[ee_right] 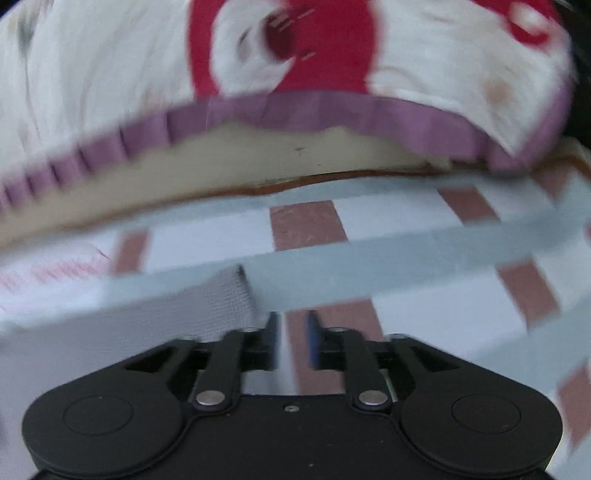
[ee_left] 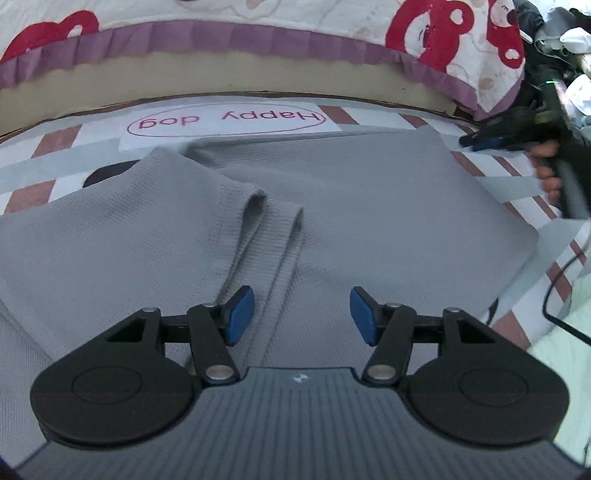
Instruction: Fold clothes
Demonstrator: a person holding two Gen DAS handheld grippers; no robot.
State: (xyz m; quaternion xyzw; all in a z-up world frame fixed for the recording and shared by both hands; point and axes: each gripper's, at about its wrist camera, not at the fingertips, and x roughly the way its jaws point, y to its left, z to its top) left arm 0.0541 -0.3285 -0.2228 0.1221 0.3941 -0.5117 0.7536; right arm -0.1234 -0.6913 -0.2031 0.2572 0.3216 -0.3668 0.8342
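L gripper (ee_left: 302, 314) hovers low over the grey top (ee_left: 369, 206), jaws wide apart, nothing between the blue pads (ee_left: 240, 314). Below the gap runs a ribbed band of the top, w/ two sleeve cuffs (ee_left: 273, 206) meeting side by side just ahead of the pads. The top lies spread flat on a checked cloth (ee_left: 55, 140) (white, pale blue, brick-red squares) & fills most of the L wrist view; its far edge sits near a white label (ee_left: 225, 120) reading "Happy dog" inside a red oval, printed upside down from this side. A dark patch (ee_left: 107, 171) peeks out from under the top's left shoulder; can't tell what it is.

R gripper (ee_left: 480, 142) shows at the far right of the L view, by the top's far right corner, held by a hand (ee_left: 546, 166); blurred there. In the R wrist view the R gripper (ee_right: 291, 339) has jaws close but not touching, a narrow gap w/ only cloth (ee_right: 306, 225) seen through it. A corner of the top (ee_right: 221, 299) lies just left of the left pad (ee_right: 272, 332), beside it, not in the gap. View is motion-blurred.

Behind the cloth: a tan edge (ee_left: 258, 83), then a quilt (ee_left: 443, 33) w/ red bear shapes & a purple frill (ee_left: 221, 38). A black cable (ee_left: 554, 288) trails off the right side of the cloth.
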